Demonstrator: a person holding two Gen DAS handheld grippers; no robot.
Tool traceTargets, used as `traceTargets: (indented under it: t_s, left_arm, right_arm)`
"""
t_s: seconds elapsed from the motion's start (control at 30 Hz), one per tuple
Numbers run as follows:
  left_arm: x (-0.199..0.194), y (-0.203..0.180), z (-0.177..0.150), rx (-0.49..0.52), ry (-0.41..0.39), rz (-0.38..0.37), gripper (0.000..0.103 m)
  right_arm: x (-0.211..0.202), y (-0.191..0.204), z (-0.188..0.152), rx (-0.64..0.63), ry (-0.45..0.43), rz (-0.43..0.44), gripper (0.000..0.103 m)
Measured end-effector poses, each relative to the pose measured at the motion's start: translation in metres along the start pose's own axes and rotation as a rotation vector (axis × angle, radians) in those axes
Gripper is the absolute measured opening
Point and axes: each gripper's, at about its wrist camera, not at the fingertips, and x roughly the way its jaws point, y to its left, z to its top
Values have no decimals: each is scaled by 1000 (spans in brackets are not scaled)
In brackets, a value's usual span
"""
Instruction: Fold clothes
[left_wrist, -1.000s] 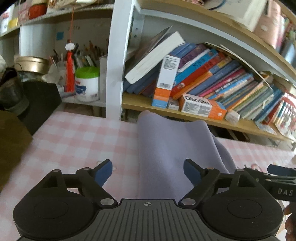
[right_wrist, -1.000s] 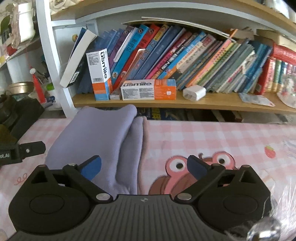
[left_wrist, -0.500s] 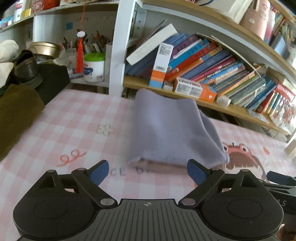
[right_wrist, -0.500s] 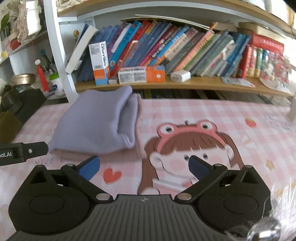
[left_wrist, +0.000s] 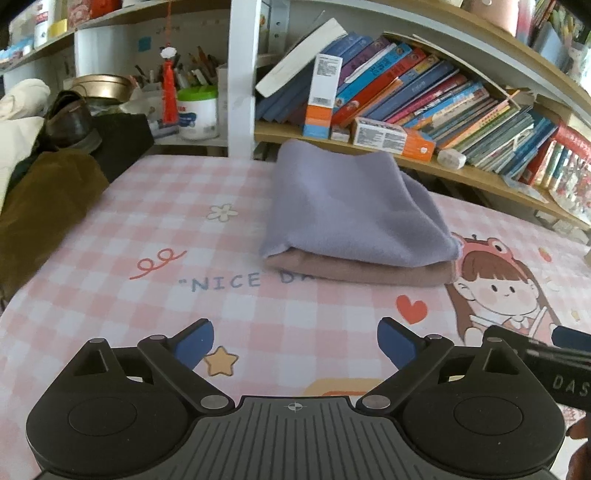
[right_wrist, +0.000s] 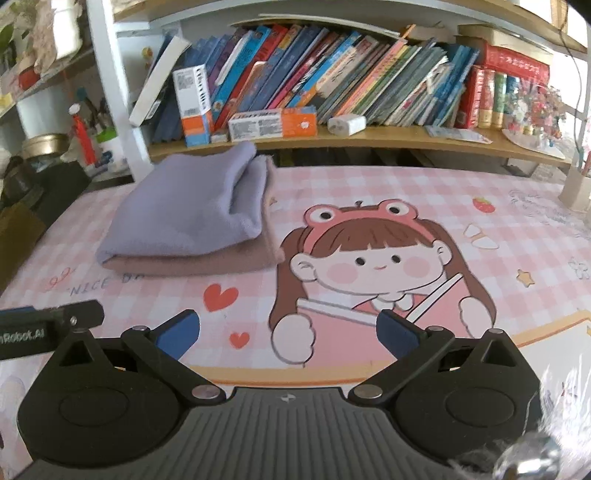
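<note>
A folded lavender garment (left_wrist: 351, 210) lies on top of a folded dusty-pink garment (left_wrist: 369, 271) at the far side of the pink checked table. The stack also shows in the right wrist view, lavender (right_wrist: 192, 214) over pink (right_wrist: 199, 264), at the left. My left gripper (left_wrist: 295, 343) is open and empty, well short of the stack. My right gripper (right_wrist: 288, 330) is open and empty, over the cartoon girl print (right_wrist: 369, 266), to the right of the stack.
A bookshelf (left_wrist: 406, 92) full of books stands right behind the stack. Dark brown and black clothes with a shoe (left_wrist: 70, 122) pile up at the table's left edge. A plastic wrap (right_wrist: 561, 424) sits at the right gripper's lower right.
Both grippers have pulled back from the folded stack toward the near side of the table. The stack stays put; both stay open and empty.
</note>
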Motion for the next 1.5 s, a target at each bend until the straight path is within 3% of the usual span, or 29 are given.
traceTargets:
  t_s: [0.87, 1.5]
  left_arm:
    - [1, -11, -6, 61, 24, -4, 101]
    - [-2, -12, -3, 52, 24, -5, 103]
  right_arm:
    - [0, 2, -4, -19, 22, -11, 103]
    - [-1, 1, -5, -7, 32, -21, 103]
